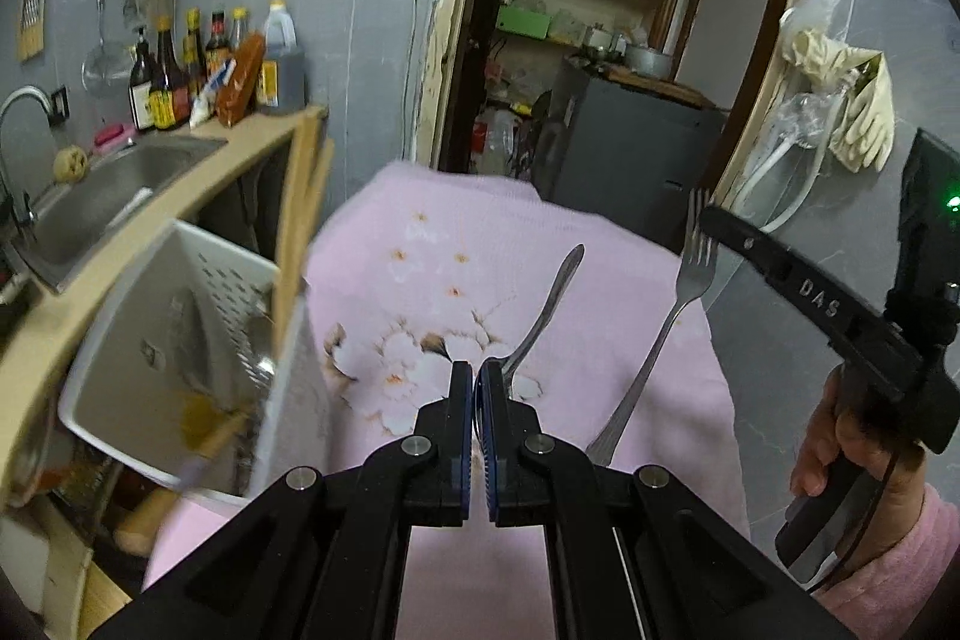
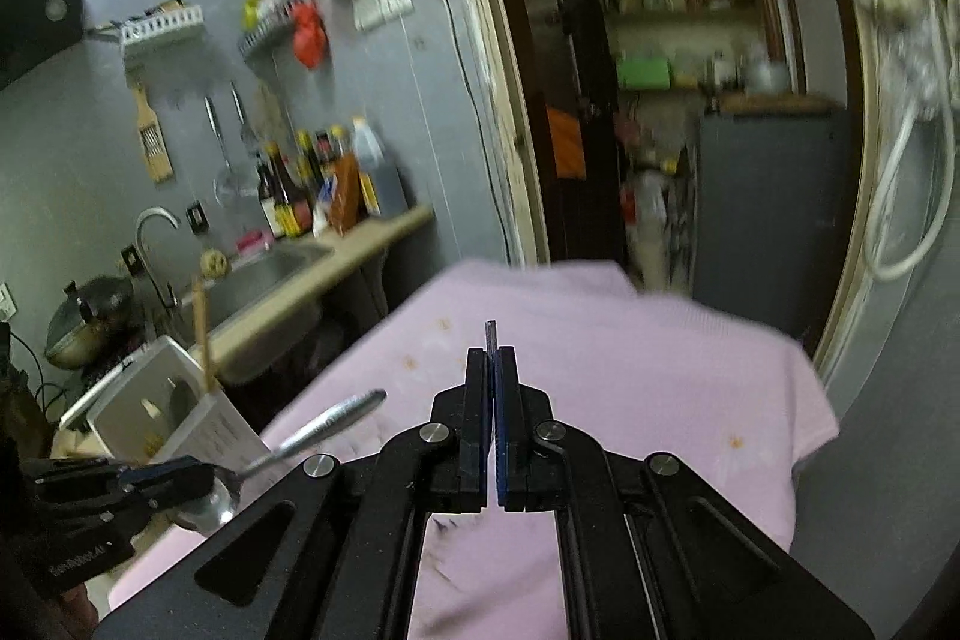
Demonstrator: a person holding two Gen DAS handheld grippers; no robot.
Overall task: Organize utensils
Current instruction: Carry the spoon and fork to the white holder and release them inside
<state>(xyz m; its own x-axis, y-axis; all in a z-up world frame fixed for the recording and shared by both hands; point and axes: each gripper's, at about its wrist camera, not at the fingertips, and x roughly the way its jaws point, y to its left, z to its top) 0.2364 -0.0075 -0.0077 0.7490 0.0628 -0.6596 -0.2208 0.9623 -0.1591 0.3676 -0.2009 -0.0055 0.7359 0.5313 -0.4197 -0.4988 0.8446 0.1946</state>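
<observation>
Clamping a shiny steel spoon (image 1: 543,316) in the closed left gripper (image 1: 477,382) and a silver metal fork (image 1: 663,334) in the closed right gripper (image 2: 495,361), both above the pink floral cloth (image 1: 480,232), right of the white perforated plastic utensil caddy (image 1: 180,334).

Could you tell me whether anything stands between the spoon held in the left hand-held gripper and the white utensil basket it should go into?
Nothing visible blocks it. The left hand-held gripper holds the spoon over the pink cloth, and the white basket lies directly to its left, open side facing it. Chopsticks already stand at the basket's near edge.
</observation>
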